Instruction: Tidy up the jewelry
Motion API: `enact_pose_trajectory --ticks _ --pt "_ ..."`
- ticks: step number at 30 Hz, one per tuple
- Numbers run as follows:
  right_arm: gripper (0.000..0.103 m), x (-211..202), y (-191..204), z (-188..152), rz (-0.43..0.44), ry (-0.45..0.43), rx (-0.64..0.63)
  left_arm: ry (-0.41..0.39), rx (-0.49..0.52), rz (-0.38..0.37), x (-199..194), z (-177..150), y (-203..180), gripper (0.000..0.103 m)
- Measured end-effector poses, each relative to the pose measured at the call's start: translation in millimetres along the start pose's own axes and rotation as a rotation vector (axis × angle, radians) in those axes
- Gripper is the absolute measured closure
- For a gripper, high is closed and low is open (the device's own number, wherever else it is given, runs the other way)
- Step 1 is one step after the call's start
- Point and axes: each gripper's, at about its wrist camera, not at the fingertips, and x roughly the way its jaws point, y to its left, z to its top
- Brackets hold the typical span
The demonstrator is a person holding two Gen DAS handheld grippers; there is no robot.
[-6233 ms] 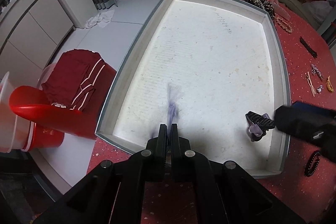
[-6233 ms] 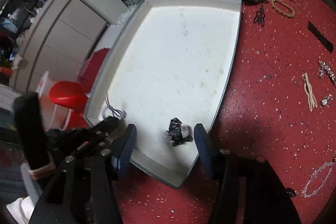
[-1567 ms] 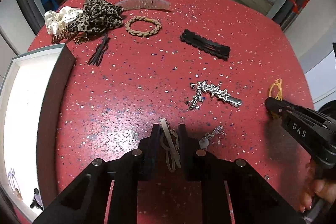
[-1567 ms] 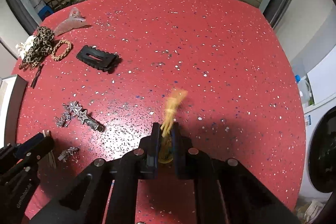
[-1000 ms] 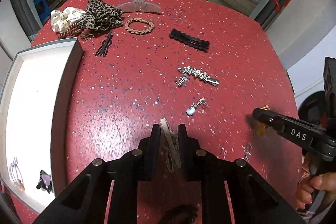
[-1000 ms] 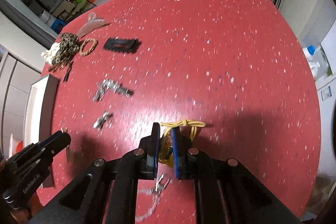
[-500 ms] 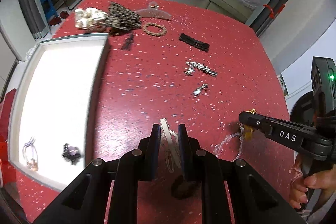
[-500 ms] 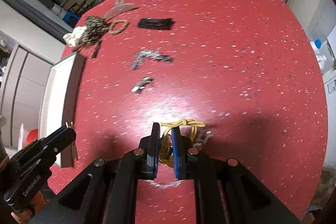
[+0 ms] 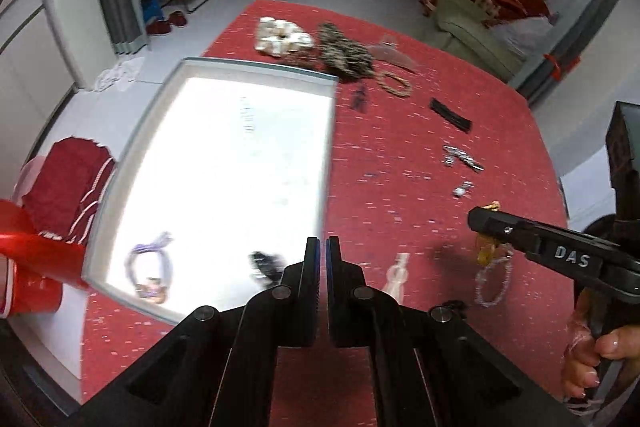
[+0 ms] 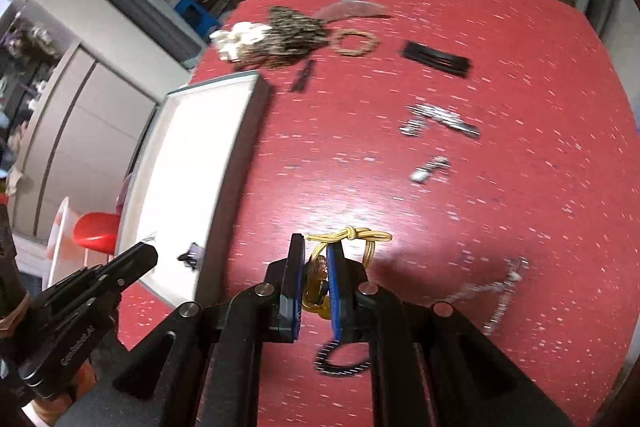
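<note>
My right gripper (image 10: 315, 247) is shut on a yellow hair tie (image 10: 347, 237) and holds it above the red table; it also shows in the left wrist view (image 9: 486, 227). My left gripper (image 9: 322, 245) is shut with nothing between its fingers. A beige hair clip (image 9: 398, 273) lies on the table just right of it. The white tray (image 9: 132, 131) at the left holds a purple hair tie (image 9: 150, 267) and a small dark clip (image 9: 266, 263).
On the red table (image 10: 520, 187) lie a clear bead bracelet (image 9: 492, 283), a black bead bracelet (image 10: 340, 359), a silver star clip (image 10: 440, 119), a small silver charm (image 10: 428, 169), a black clip (image 10: 434, 59), a braided ring (image 10: 356, 43), scrunchies (image 10: 288, 35). A red stool (image 9: 36, 255) stands left.
The beige hair clip has left my left gripper and now lies on the table beside it. Both grippers have swung left toward the tray. The right gripper still holds the yellow hair tie.
</note>
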Motion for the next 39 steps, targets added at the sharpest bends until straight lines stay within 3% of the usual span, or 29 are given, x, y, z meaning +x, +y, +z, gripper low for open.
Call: enact_pose_trajectory --ticks 4,10,11,12,13,14,15,21,24,27,35,36,37,39 --pt "0.091 3 20 -2 0.014 0.001 -0.012 0.018 0.027 0.011 1 -6 13 0.098" --pt "0.091 4 14 -14 -0.025 0.022 0.013 0.047 0.095 -0.011 13 -19 -9 0.097" --pt "0.091 4 8 -17 -0.037 0.026 0.024 0.052 0.108 -0.009 17 -20 -15 0.09" --pt "0.091 3 1 -20 -0.048 0.03 0.04 0.055 0.117 -0.013 19 -21 -20 0.058" --pt "0.091 1 -5 -22 -0.056 0.032 0.054 0.053 0.124 -0.015 21 -21 -26 0.017" --pt "0.091 -1 -11 -24 -0.064 0.034 0.067 0.033 0.123 -0.012 21 -22 -33 0.009" --pt "0.091 -3 -18 -26 -0.073 0.034 0.081 0.018 0.128 -0.017 20 -22 -39 0.008" --pt "0.091 -14 -52 -36 -0.105 0.029 0.143 0.072 0.19 -0.015 61 -23 -80 0.01" --pt "0.091 -18 -66 -41 -0.113 0.029 0.166 0.116 0.223 0.007 89 -29 -96 0.03" --pt "0.091 -21 -74 -47 -0.118 0.029 0.175 0.155 0.208 0.008 110 -33 -101 0.041" --pt "0.091 -21 -85 -54 -0.111 0.037 0.207 0.167 0.227 0.064 122 -43 -111 0.041" --pt "0.091 -21 -85 -55 -0.11 0.037 0.207 0.165 0.229 0.069 122 -44 -111 0.045" --pt "0.091 -21 -84 -55 -0.11 0.037 0.204 0.159 0.231 0.077 122 -44 -112 0.059" --pt "0.091 -21 -83 -54 -0.11 0.036 0.199 0.149 0.243 0.1 121 -43 -113 0.076"
